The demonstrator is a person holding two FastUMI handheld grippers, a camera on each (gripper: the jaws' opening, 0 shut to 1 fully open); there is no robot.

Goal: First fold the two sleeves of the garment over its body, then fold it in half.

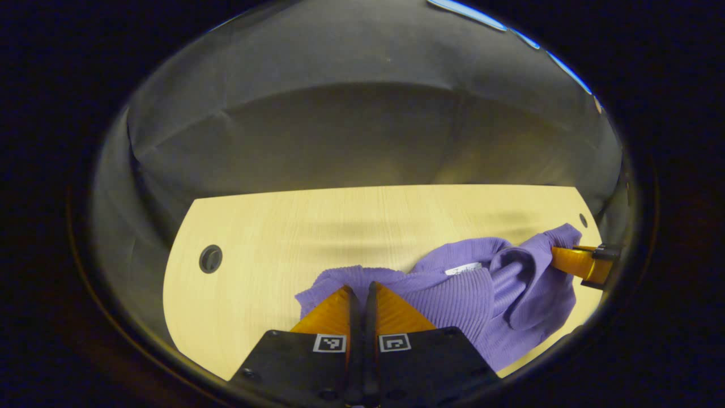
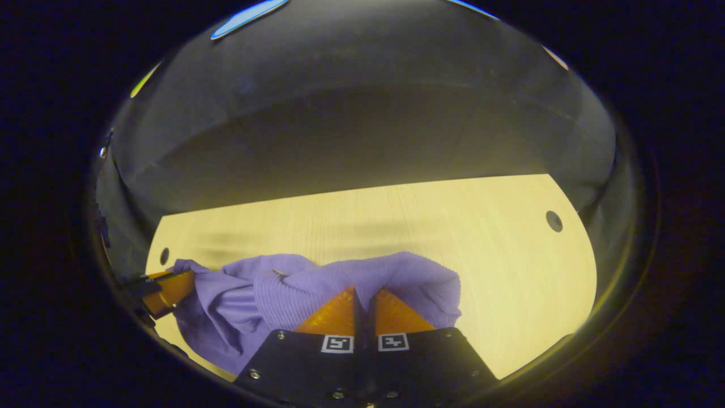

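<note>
— Garment: where is it?
— Bunched on the table, at my five o'clock in the left gripper view.
— Your tongs?
— My left gripper and right gripper are each clamped on its fabric.

A staged recording booth, this one, more lab than home. Dark cloth hangs as the backdrop on every side, creased and sagging where it meets the far edge of the table in the left gripper view. That table is a pale wood-grain office desk top with rounded corners, and there is a round cable grommet hole near its left corner, another hole near the right corner in the right gripper view. The light falls bright and warm on the desk top while the cloth behind stays dim, the way a lit work surface in a capture setup looks.
</note>
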